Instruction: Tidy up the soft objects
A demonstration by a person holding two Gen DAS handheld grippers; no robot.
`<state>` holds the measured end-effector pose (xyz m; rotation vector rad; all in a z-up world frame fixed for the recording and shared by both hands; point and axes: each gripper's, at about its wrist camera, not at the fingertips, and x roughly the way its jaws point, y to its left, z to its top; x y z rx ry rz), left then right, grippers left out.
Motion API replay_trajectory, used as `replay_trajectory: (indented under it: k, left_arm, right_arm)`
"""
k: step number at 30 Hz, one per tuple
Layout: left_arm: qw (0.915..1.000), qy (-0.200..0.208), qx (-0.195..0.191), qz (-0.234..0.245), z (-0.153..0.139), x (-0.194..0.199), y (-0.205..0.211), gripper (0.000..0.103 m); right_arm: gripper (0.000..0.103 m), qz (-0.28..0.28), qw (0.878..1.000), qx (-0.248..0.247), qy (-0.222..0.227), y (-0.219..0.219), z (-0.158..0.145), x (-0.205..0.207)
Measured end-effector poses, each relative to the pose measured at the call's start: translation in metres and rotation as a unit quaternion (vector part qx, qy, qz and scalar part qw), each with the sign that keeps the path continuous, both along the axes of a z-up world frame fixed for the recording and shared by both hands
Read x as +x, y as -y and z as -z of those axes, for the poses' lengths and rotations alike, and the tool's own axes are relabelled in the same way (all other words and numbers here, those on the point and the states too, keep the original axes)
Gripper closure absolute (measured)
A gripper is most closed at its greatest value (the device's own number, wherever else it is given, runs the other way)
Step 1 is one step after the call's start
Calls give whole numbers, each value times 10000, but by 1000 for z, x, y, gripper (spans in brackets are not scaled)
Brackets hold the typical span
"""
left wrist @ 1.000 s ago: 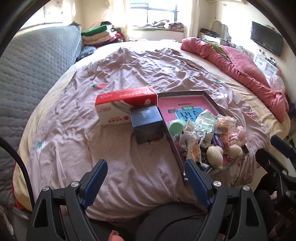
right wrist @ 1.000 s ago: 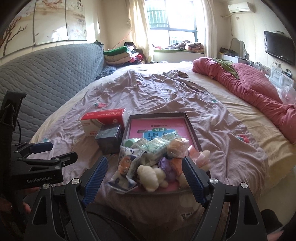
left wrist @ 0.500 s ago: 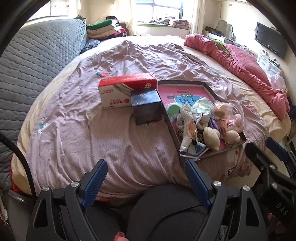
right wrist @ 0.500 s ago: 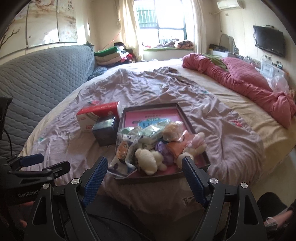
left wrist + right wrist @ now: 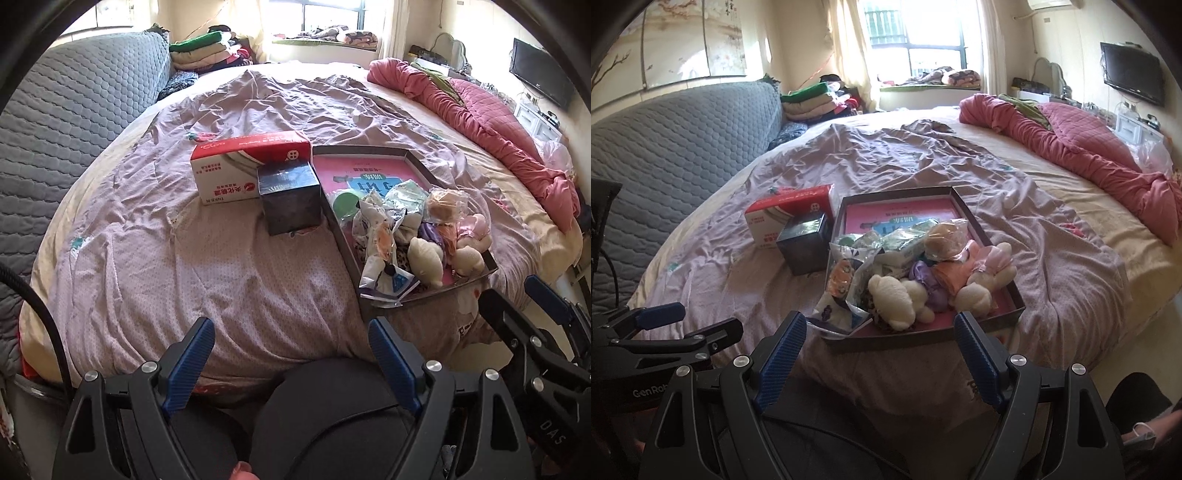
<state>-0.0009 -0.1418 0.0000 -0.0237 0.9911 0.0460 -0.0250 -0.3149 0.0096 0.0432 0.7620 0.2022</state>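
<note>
A shallow dark tray (image 5: 408, 155) (image 5: 964, 206) with a pink base lies on the bed near its front edge. It holds a heap of soft things: a cream plush (image 5: 424, 258) (image 5: 894, 295), a pink plush (image 5: 990, 262), a purple piece (image 5: 923, 273) and several plastic-wrapped packets (image 5: 376, 236) (image 5: 846, 273). My left gripper (image 5: 291, 354) is open and empty, back from the bed's front edge, left of the tray. My right gripper (image 5: 879, 347) is open and empty, just in front of the tray.
A red and white carton (image 5: 247, 166) (image 5: 786, 214) and a dark cube box (image 5: 288, 199) (image 5: 803, 243) stand left of the tray. A rolled pink quilt (image 5: 480, 122) lies along the right side. A grey padded headboard (image 5: 55, 122) is at left. The mauve sheet (image 5: 184, 266) covers the bed.
Both grippers have drawn back from the bed and risen, so the tray and boxes look farther away. Nothing on the bed has moved. Both grippers stay open.
</note>
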Motion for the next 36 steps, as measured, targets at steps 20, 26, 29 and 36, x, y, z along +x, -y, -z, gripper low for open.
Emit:
replay_trajectory:
  k: [20, 26, 29, 36]
  left_arm:
    - [10000, -71, 3, 53, 4, -1, 3, 18]
    - [9999, -122, 29, 51, 6, 0, 1, 18]
    - [9999, -124, 32, 30, 7, 0, 1, 18]
    - [9999, -138, 58, 6, 9, 2, -1, 18]
  right_arm:
    - [20, -44, 9999, -122, 24, -3, 0, 2]
    - [20, -4, 9999, -100, 2, -2, 1, 3]
    - [20, -1, 10000, -92, 0, 0, 1, 2]
    - [20, 44, 9999, -94, 26, 2, 1, 2]
